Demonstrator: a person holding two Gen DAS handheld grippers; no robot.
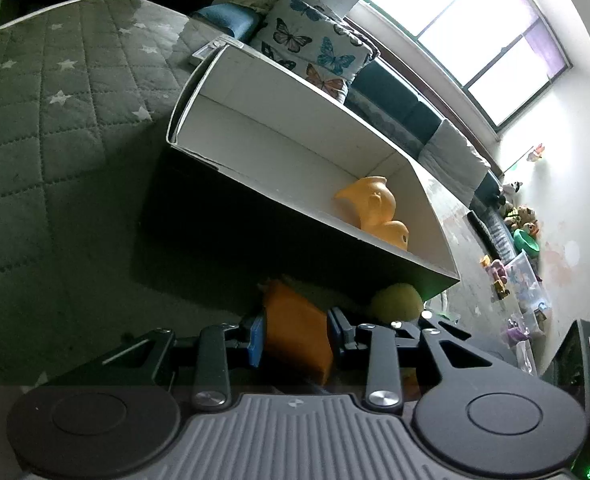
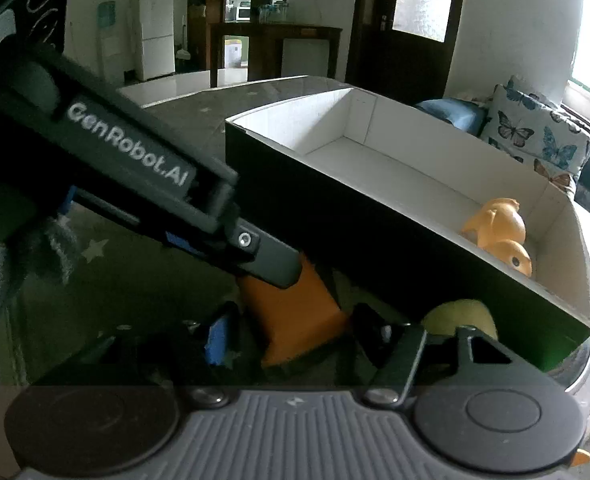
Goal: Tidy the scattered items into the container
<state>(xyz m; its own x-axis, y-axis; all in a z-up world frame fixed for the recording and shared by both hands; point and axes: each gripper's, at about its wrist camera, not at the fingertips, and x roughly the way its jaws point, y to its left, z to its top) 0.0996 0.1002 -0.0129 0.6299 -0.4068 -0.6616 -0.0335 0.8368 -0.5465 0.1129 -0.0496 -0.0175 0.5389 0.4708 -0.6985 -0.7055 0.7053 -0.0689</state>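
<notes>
A long box (image 1: 279, 128) with a dark outside and white inside stands on a star-patterned quilt. A yellow toy duck (image 1: 375, 212) lies in its near-right end and shows in the right wrist view (image 2: 499, 232) too. My left gripper (image 1: 295, 336) is shut on an orange block (image 1: 295, 328) just in front of the box wall. A yellow-green ball (image 1: 397, 300) rests beside it against the box. In the right wrist view my right gripper (image 2: 291, 336) is open, its fingers astride the same orange block (image 2: 295, 316), with the left gripper (image 2: 255, 252) reaching in from the left.
The grey quilt (image 1: 55, 120) spreads to the left. A butterfly pillow (image 1: 315, 48) and blue cushion (image 1: 227, 16) lie behind the box. Toys and bins (image 1: 523, 272) line the far wall. The ball (image 2: 461, 314) sits right of my right gripper.
</notes>
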